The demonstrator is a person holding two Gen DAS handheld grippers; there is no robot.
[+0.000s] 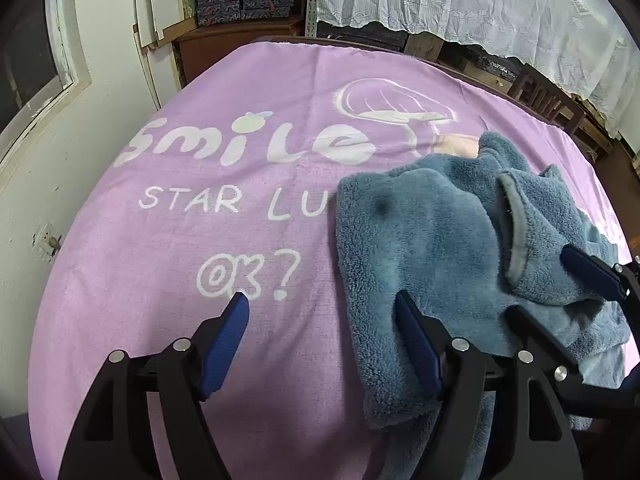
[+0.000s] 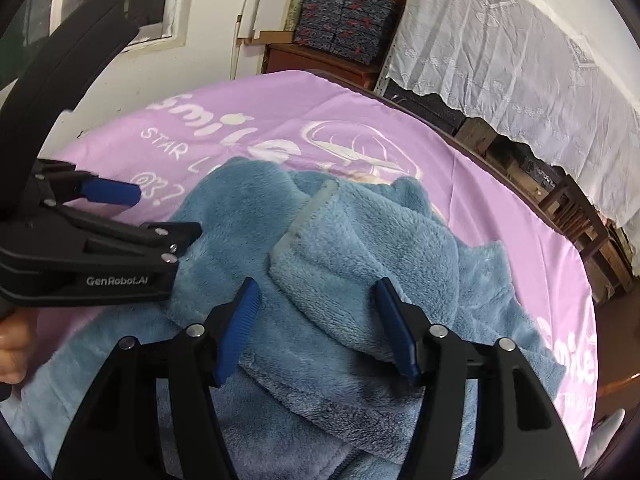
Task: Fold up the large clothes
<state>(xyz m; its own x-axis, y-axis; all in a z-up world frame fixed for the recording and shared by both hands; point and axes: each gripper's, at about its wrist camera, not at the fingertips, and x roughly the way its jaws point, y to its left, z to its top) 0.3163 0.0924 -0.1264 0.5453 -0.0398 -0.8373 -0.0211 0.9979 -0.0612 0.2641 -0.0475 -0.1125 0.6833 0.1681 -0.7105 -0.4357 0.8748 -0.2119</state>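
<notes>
Fold barely begun by the look of it: fleece (image 1: 432,232) bunched in a lumpy heap, not flat, no clean folded edges. Left to do, as a guess: spread out, square up, fold in sections.

Left view, left to right: purple blanket (image 1: 168,264) with "smile" print, bare on the left half. Left gripper (image 1: 320,344) wide open, nothing held. Left pad over bare blanket, right pad over the fleece's left edge; contact hard to tell. Fleece heaped right of centre, grey-trimmed hem (image 1: 510,224) curling up on top. Right gripper (image 1: 560,288) in from the far right, one blue finger just beside that hem.

Right view, left to right: left gripper (image 2: 160,216) entering from the left edge, side-on, gape not readable from here. Fleece (image 2: 360,248) filling the centre and bottom, on the blanket (image 2: 500,184). Right gripper (image 2: 316,332) wide open, nothing gripped, straddling a thick folded-over flap with the hem (image 2: 308,216) just ahead. Flap sitting between the pads, not pinched.

Fleece nearer the blanket's right side, directly under and ahead of both grippers.
</notes>
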